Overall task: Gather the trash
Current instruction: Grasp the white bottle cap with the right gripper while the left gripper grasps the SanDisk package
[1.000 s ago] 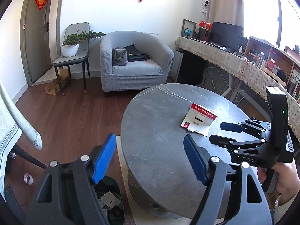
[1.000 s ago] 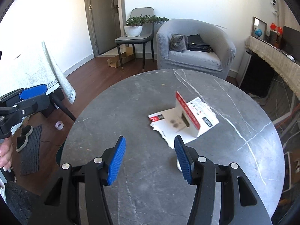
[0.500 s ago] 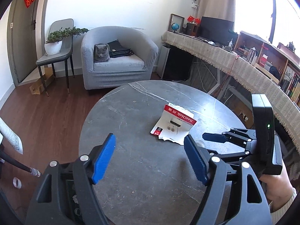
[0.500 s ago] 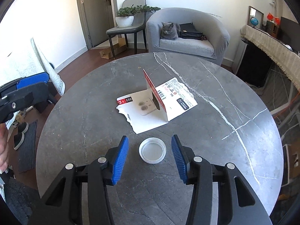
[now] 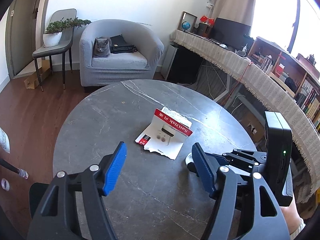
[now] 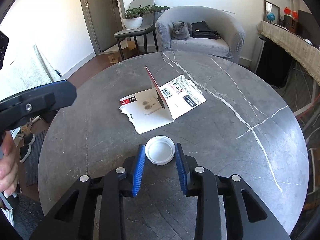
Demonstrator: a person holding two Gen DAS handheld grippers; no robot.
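A white plastic lid [image 6: 160, 152] lies open side up on the round grey marble table [image 6: 220, 130]. My right gripper [image 6: 160, 147] straddles the lid. Its jaws are closing, and the blue pads [image 6: 140, 160] stand just off the lid's rim on either side. Beyond the lid lies a torn red-and-white SanDisk card package [image 6: 152, 108], one flap standing up. My left gripper [image 5: 159, 147] hovers over the table's near side, just short of the package [image 5: 166, 138]. Its jaws are wide and narrowing, with nothing between them. The right gripper [image 5: 230, 156] shows at the right of the left wrist view, where it hides most of the lid [image 5: 188, 159].
A grey cat [image 5: 102, 47] sits on a grey armchair [image 5: 120, 64] beyond the table. A chair with a potted plant [image 5: 53, 36] stands to the left, and a long cloth-covered desk [image 5: 240, 66] runs along the right. Shoes and a mat [image 6: 28, 146] lie on the floor at left.
My left gripper swung from the table's left edge to above the tabletop, closer to the package. The right gripper moved forward and down around the white lid, and its jaws narrowed.
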